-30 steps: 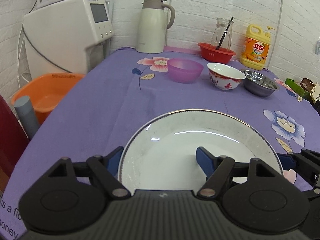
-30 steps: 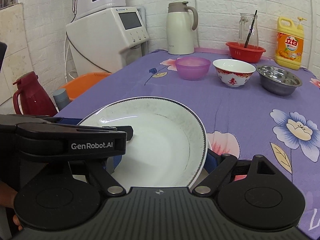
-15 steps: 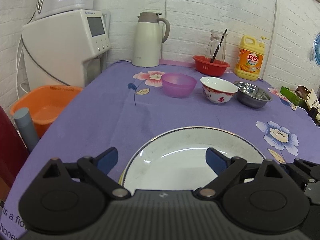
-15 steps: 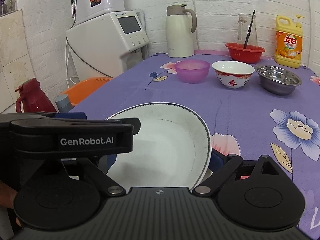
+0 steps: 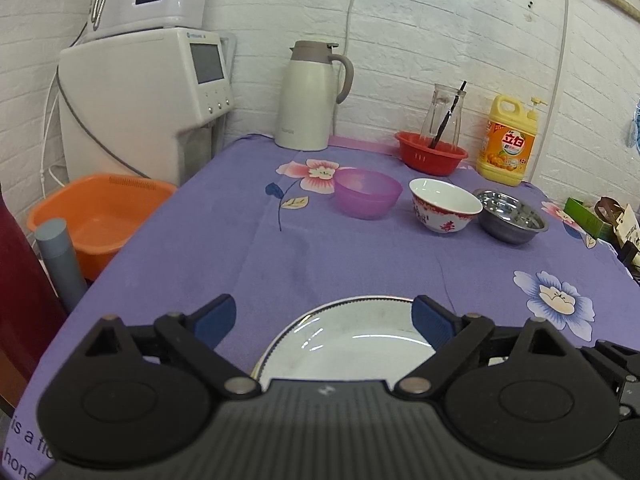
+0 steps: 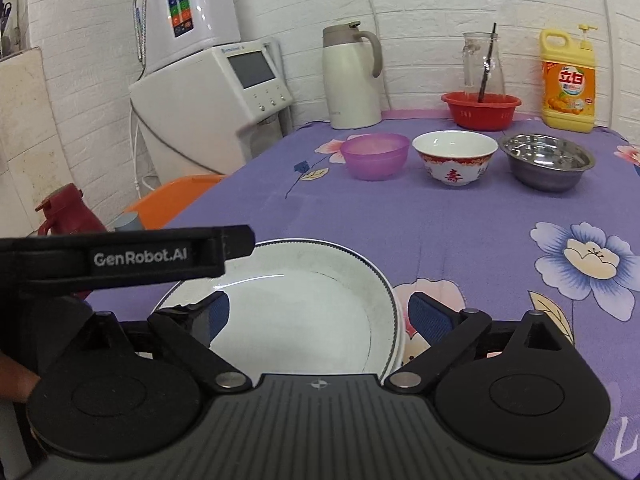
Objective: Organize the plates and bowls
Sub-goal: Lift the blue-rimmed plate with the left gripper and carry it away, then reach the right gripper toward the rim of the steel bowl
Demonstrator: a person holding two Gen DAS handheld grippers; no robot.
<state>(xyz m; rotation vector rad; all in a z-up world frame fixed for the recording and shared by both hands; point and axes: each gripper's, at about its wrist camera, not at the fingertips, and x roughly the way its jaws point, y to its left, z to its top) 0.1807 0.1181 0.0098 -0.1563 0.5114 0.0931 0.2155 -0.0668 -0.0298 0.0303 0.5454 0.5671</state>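
A white plate with a dark rim (image 5: 352, 344) (image 6: 304, 312) lies on the purple cloth at the near edge; a second rim seems to show beneath it in the right wrist view. My left gripper (image 5: 324, 320) is open above the plate's near part. My right gripper (image 6: 316, 316) is open, its fingers either side of the plate's right part. A purple plastic bowl (image 5: 368, 193) (image 6: 375, 155), a red-and-white china bowl (image 5: 445, 210) (image 6: 455, 157) and a steel bowl (image 5: 510, 215) (image 6: 547, 161) stand in a row farther back.
At the back stand a cream thermos jug (image 5: 310, 96), a red basket (image 5: 431, 157) with a glass carafe, and a yellow detergent bottle (image 5: 507, 140). Left of the table are a water dispenser (image 5: 140, 92) and an orange basin (image 5: 100, 216). The left gripper's body (image 6: 120, 258) crosses the right wrist view.
Both grippers have drawn back and up from the plate, so it shows smaller and lower. The left gripper's fingers have spread wider. The plate stays on the cloth.
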